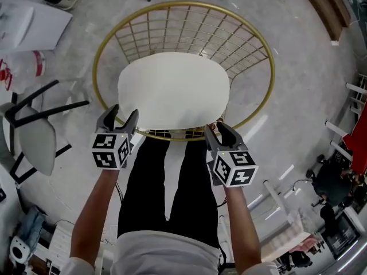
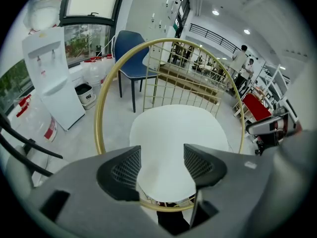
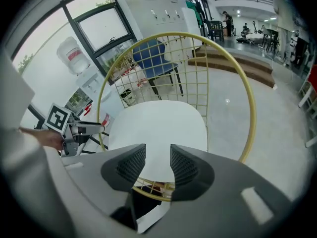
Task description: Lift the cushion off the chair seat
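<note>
Cushion [image 1: 174, 89], white and rounded, lies flat on the seat of the gold wire chair [image 1: 184, 7], with the wire back curving up behind it. Around the chair on the pale floor [image 1: 287, 107] I see a grey chair [image 1: 34, 139] to my left, a white water dispenser [image 2: 52, 78] with bottles [image 2: 49, 128] beside it, a blue chair [image 2: 130, 48] behind, and steps [image 3: 237, 58] farther back. My legs [image 1: 166, 182], in black trousers, are just in front of the chair's front rim, between the two grippers.

My left gripper [image 1: 124, 112] is at the cushion's near left edge and my right gripper [image 1: 217, 128] at its near right corner, both pointing down. Each has its jaws apart, gripping nothing. Each gripper view shows the cushion's front edge in the gap, with the pads clear of it.

Whether any jaw tip touches the cushion or the rim I cannot tell. The seat is covered by the cushion, the chair's legs are out of sight, and the jaws hide part of the front rim.
</note>
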`<state>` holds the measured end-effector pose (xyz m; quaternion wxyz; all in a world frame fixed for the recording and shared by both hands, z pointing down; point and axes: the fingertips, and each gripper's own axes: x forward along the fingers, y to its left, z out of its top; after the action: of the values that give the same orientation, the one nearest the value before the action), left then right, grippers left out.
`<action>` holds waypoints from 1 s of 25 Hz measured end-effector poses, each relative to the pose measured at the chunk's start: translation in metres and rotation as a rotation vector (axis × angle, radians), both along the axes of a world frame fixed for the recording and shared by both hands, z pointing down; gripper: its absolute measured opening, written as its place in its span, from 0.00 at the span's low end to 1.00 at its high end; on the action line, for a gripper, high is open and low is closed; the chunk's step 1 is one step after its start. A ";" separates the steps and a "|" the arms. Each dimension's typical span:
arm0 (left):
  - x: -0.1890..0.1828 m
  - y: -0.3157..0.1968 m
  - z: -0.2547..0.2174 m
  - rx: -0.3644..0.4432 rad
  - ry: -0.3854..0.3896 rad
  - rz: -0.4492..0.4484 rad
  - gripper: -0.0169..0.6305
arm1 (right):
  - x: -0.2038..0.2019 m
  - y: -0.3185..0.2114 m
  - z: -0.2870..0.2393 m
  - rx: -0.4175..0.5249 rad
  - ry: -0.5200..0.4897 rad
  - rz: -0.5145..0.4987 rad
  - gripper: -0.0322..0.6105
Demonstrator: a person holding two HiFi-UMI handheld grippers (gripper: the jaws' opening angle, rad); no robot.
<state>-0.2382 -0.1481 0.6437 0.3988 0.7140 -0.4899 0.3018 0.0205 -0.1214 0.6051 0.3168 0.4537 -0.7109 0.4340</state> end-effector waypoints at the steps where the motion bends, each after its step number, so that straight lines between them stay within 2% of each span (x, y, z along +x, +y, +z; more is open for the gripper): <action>1: -0.001 -0.003 0.004 0.002 -0.011 0.000 0.46 | 0.000 -0.002 0.006 -0.001 0.002 0.001 0.30; 4: -0.002 -0.010 0.019 -0.001 -0.040 -0.017 0.49 | 0.002 -0.003 0.021 -0.010 0.010 0.001 0.32; 6: -0.004 -0.013 0.030 -0.011 -0.059 -0.032 0.54 | 0.001 -0.003 0.030 -0.016 0.010 -0.001 0.34; 10: -0.007 -0.019 0.045 -0.016 -0.095 -0.044 0.61 | 0.005 -0.005 0.047 -0.021 0.019 0.001 0.43; 16: -0.006 -0.025 0.061 -0.033 -0.063 -0.122 0.64 | 0.020 -0.014 0.069 -0.024 0.022 0.048 0.47; 25: 0.002 -0.035 0.074 -0.052 -0.103 -0.136 0.72 | 0.049 -0.036 0.094 -0.022 0.075 0.121 0.57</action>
<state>-0.2361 -0.1828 0.7178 0.4111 0.6520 -0.5491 0.3231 0.0695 -0.1576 0.6993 0.3214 0.5085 -0.6649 0.4427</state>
